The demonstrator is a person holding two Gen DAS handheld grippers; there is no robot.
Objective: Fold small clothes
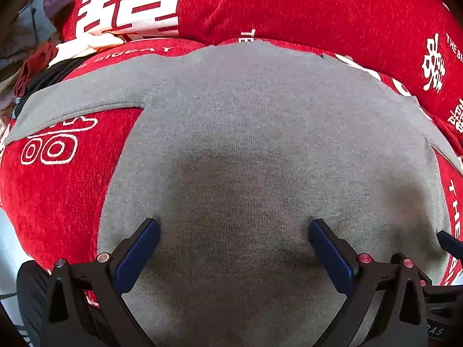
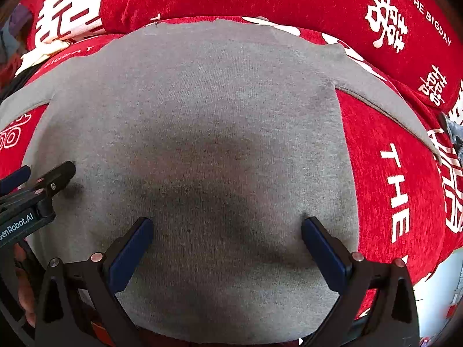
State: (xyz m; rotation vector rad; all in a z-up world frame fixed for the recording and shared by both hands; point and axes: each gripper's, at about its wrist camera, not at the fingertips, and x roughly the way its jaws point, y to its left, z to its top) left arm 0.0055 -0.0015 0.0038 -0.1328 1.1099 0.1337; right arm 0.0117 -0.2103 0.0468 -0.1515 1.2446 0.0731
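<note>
A grey knit top (image 1: 246, 133) lies flat and spread on a red cover with white print (image 1: 52, 190), its sleeves reaching out to both sides. My left gripper (image 1: 234, 225) stands open, its blue-padded fingertips pressing down on the garment's lower body. The same grey top (image 2: 196, 110) fills the right wrist view, where my right gripper (image 2: 227, 224) is also open with its tips resting on the cloth. The left gripper's black finger (image 2: 58, 173) shows at the left edge of that view, touching the fabric. Nothing is pinched between either pair of fingers.
A red cushion with white characters (image 1: 289, 3) rises behind the garment. A heap of other clothes (image 1: 37, 57) in dark red, black, cream and grey sits at the far left. A hand (image 2: 24, 297) holds the left tool at the lower left.
</note>
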